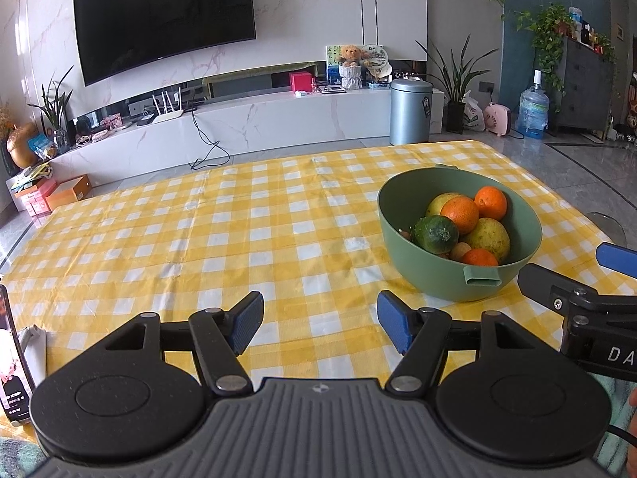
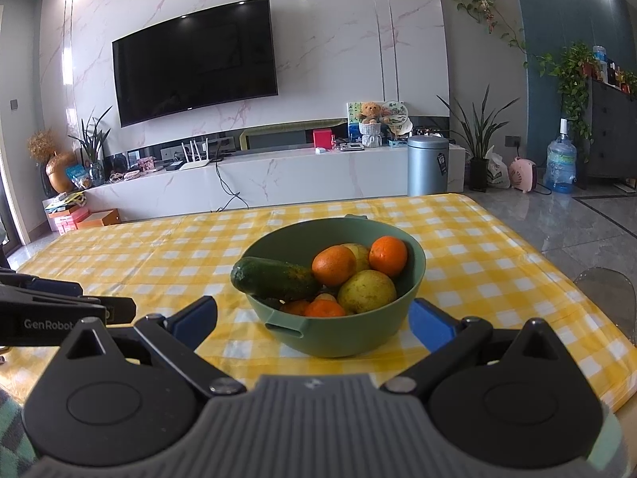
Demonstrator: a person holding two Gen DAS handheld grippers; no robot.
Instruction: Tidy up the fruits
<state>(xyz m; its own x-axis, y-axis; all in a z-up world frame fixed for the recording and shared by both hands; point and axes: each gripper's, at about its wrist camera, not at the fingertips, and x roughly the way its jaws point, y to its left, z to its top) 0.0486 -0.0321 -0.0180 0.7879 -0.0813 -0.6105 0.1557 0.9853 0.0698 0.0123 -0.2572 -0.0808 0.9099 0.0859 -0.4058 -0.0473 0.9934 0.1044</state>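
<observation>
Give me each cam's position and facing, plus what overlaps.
Left wrist: behind the open left gripper, facing the checked tablecloth; green bowl to its right, the right gripper's finger at the right edge.
Right wrist: behind the open right gripper, jaws flanking the bowl without touching; left gripper's body at left edge.
Shared: bowl, cucumber, TV.

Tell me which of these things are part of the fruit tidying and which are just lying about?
Part of the job:
- green bowl
- oranges
- pears
- cucumber
- left claw, open
- right claw, open

Just lying about:
- checked tablecloth
- phone
- television
- bin
</observation>
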